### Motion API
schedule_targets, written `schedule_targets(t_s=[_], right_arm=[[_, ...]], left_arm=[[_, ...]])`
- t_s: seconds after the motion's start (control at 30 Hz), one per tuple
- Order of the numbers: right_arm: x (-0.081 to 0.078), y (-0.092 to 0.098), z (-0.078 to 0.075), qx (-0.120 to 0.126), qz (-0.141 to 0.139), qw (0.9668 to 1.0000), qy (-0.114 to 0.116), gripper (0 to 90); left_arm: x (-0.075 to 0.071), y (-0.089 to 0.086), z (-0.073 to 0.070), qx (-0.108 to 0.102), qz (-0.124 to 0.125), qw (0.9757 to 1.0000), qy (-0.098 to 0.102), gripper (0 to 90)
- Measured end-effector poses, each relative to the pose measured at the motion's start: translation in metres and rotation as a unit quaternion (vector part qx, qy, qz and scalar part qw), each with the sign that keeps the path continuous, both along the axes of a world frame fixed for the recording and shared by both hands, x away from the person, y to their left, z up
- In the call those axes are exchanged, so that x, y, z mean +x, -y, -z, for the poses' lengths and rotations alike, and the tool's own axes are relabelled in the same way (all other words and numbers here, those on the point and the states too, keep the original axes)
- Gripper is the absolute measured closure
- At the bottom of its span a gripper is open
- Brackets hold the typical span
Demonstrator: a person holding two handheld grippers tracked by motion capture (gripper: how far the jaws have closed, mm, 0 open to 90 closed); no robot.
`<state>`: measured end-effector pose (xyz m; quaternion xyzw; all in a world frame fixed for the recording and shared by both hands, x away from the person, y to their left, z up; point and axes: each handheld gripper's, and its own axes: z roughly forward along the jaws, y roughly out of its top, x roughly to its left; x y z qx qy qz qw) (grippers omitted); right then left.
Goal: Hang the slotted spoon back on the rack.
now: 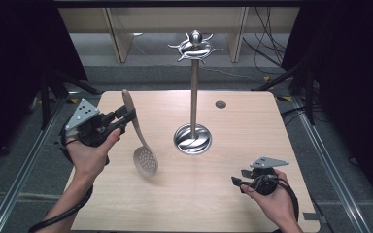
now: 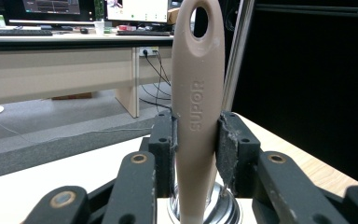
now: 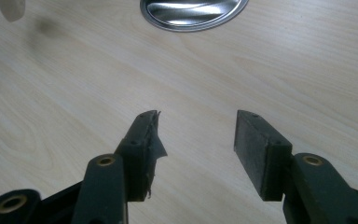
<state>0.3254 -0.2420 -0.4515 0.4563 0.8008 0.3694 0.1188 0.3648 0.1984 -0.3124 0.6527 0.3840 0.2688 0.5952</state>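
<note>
A beige slotted spoon (image 1: 137, 131) hangs above the table's left half, handle up and perforated bowl down. My left gripper (image 1: 126, 118) is shut on its handle. In the left gripper view the handle (image 2: 196, 107), marked SUPOR with a hanging hole at its top, stands upright between both pads. A chrome utensil stand (image 1: 193, 87) with a round base (image 1: 192, 139) and hooks on top (image 1: 194, 46) stands mid-table, to the right of the spoon. My right gripper (image 1: 240, 177) rests low at the front right; its jaws (image 3: 198, 140) are open with bare wood between them.
The wooden table (image 1: 243, 121) has a small round grommet (image 1: 220, 104) at the back. Dark curtains flank both sides. The stand's base (image 3: 193, 11) and the spoon's bowl tip (image 3: 10, 8) lie ahead in the right gripper view. Desks and monitors (image 2: 65, 9) stand beyond.
</note>
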Motion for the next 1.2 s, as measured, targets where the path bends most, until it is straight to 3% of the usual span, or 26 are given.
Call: schedule_targets(t_s=[0.43,1.0,1.2], right_arm=[[0.0,0.0,0.0,0.0,-0.001,1.0,0.0,50.3],[0.0,0.001,0.0,0.001,0.002,1.0,0.007,50.1],[0.0,0.001,0.0,0.007,0.002,1.0,0.0,50.1]], left_arm=[[0.01,0.02,-0.003,0.004,0.014,0.9999,0.002,68.3],[0.023,0.032,-0.01,0.007,0.022,0.9997,0.0,68.3],[0.027,0.037,-0.012,0.008,0.025,0.9996,-0.001,68.3]])
